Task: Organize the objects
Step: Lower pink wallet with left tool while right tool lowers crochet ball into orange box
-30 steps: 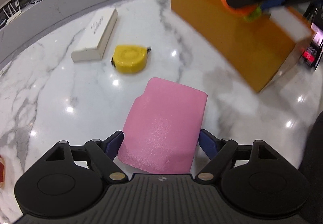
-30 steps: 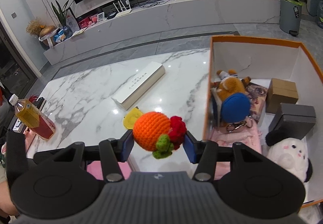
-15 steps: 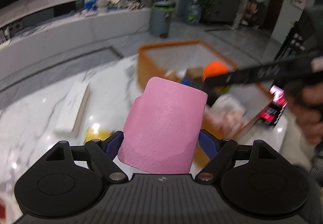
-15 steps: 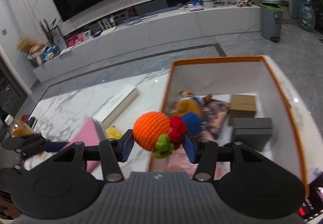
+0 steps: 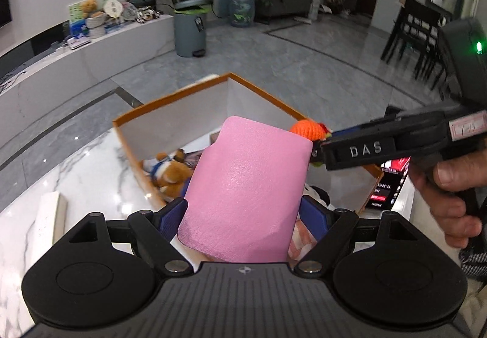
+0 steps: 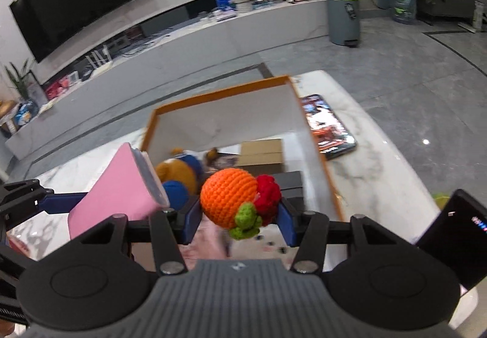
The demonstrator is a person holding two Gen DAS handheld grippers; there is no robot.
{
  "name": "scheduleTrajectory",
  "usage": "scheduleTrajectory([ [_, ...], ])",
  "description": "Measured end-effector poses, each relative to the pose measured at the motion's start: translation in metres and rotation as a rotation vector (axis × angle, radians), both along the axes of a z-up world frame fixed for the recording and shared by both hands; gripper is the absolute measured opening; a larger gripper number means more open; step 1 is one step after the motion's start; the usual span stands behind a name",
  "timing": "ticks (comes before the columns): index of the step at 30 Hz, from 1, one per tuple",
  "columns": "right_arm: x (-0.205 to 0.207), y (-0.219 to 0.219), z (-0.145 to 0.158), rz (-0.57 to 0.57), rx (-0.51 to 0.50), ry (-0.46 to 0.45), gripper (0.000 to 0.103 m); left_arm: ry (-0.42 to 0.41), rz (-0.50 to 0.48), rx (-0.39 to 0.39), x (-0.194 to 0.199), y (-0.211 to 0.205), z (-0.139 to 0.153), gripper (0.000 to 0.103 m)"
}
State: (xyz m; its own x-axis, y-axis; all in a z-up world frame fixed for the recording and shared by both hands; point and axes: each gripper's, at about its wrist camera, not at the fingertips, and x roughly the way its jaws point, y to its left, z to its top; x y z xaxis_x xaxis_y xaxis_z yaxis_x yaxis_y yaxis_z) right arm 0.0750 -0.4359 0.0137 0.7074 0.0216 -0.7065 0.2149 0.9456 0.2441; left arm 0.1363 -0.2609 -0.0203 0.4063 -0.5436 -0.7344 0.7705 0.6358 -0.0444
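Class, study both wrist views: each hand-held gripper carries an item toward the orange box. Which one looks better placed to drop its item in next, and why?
Probably the right hand-held gripper: its crochet orange hangs over the orange box interior. The left hand-held gripper, with the pink case, appears nearer the box's left wall.

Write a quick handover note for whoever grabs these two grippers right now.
Left gripper: shut on the pink case, held above the near edge of the orange box.
Right gripper: shut on the crochet orange, held over the box.
Already in the box: teddy bear, cardboard box, dark grey box, panda plush.
Phone lies on the table beside the box.
Left to do: lower and release both held items into the box; a white box sits out on the table.
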Motion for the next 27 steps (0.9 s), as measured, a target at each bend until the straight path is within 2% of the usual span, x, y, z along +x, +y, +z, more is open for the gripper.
scheduleTrajectory([
  [10, 0.009, -0.011, -0.028, -0.017, 0.007, 0.069, 0.054, -0.003, -0.037, 0.134, -0.021, -0.020, -0.036, 0.094],
  [13, 0.010, -0.005, -0.036, -0.007, -0.033, 0.088, 0.055, 0.000, -0.035, 0.167, -0.021, -0.023, -0.043, 0.095],
  [17, 0.013, 0.004, -0.042, -0.001, -0.096, 0.097, 0.055, 0.007, -0.023, 0.161, -0.021, -0.022, -0.045, 0.095],
  [22, 0.014, 0.005, -0.042, -0.002, -0.103, 0.099, 0.055, 0.000, -0.014, 0.173, -0.024, -0.023, -0.044, 0.095],
  [27, 0.013, 0.004, -0.041, -0.020, -0.110, 0.096, 0.069, -0.009, -0.008, 0.193, -0.025, -0.024, -0.041, 0.096],
])
